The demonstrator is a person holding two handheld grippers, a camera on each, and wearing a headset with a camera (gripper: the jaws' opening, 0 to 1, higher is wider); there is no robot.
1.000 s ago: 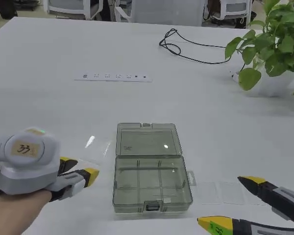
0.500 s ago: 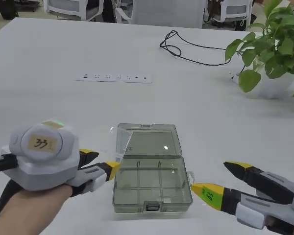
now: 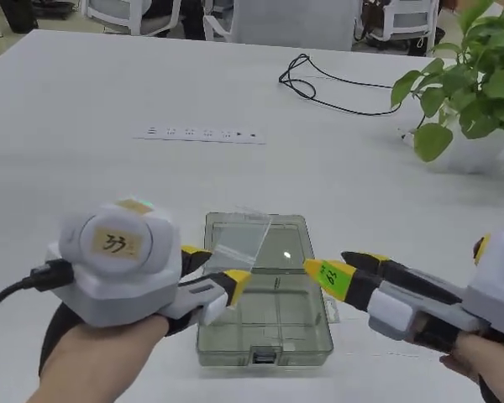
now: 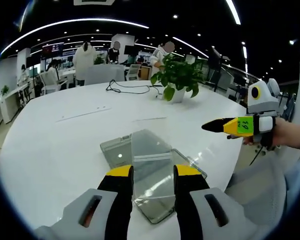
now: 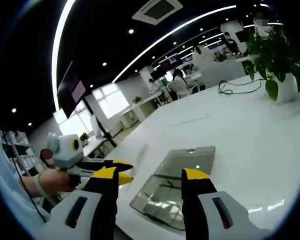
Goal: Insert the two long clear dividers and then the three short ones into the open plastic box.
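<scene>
The white table (image 3: 109,185) carries the open plastic box (image 3: 260,346), a smoky clear case near the table's front edge with its lid (image 3: 277,231) laid flat behind the base. A potted plant (image 3: 466,92) stands far behind the box to the right. The left gripper (image 3: 217,264) hangs over the box's left side, held in a hand (image 3: 92,365). Its 2 yellow-tipped jaws pinch a clear divider (image 3: 239,239) that slants up over the lid. In the left gripper view the divider (image 4: 150,160) stands between the jaws above the box (image 4: 115,150). The right gripper (image 3: 340,264) hovers over the box's right edge, its 2 jaws spread and holding nothing. A white power strip (image 3: 203,134) lies well behind the box, and a black cable (image 3: 336,88) loops farther back still.
</scene>
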